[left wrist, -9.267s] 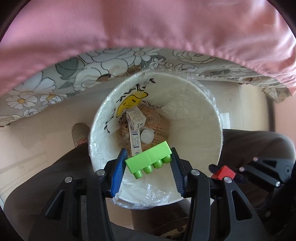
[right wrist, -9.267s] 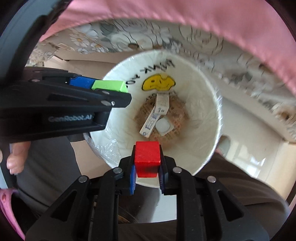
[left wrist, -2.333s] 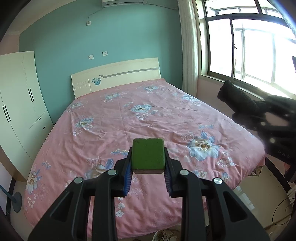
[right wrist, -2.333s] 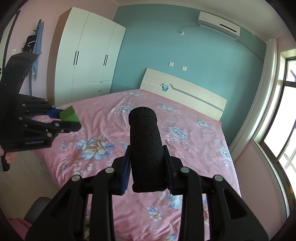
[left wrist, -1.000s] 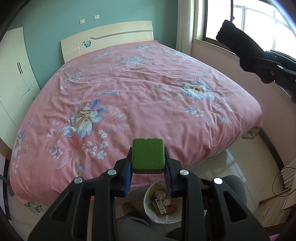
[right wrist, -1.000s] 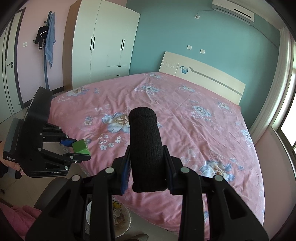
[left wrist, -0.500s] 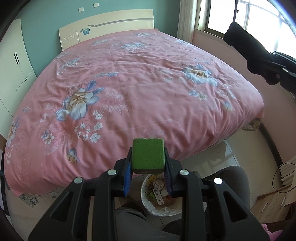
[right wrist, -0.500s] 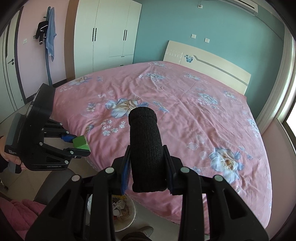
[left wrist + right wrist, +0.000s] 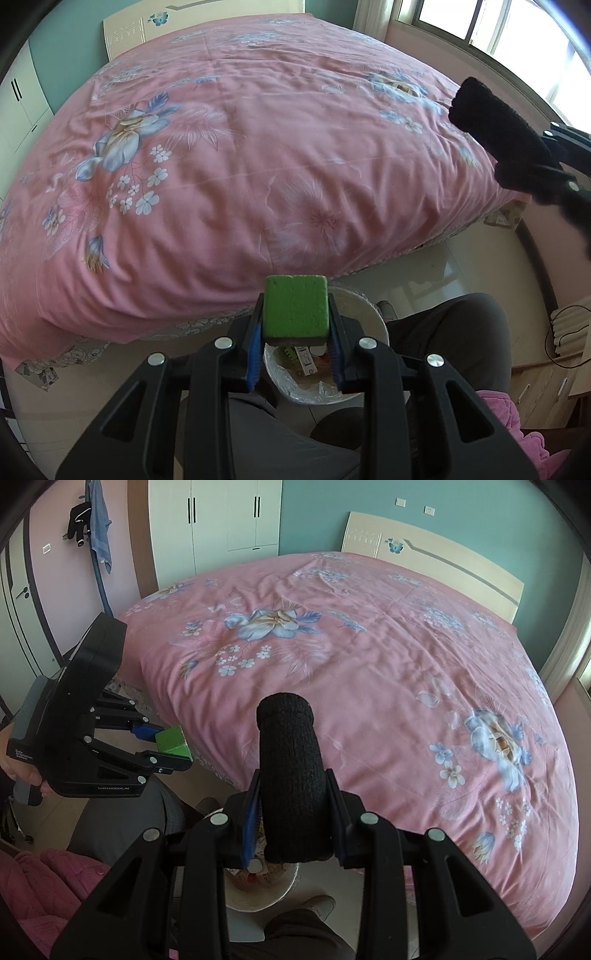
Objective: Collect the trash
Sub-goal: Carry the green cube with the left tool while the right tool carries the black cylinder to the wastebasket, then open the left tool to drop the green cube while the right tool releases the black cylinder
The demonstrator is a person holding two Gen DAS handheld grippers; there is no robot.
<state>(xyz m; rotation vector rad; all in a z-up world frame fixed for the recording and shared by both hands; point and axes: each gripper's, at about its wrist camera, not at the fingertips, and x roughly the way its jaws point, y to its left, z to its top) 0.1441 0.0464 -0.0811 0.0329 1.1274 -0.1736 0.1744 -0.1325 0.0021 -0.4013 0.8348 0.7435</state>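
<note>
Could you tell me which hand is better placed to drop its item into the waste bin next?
Probably the left. Its tool holds the green block almost directly above the bin. The right tool, gripping the black roll, also has the bin below it, though less centred.

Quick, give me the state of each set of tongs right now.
Left tongs: shut on the green sponge block.
Right tongs: shut on the black fabric roll.

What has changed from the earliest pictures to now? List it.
The left gripper swapped the toy brick for a green block; the right gripper swapped the red cube for a black roll. Both now tip down toward the waste bin. The bin keeps its place by the bed.
</note>
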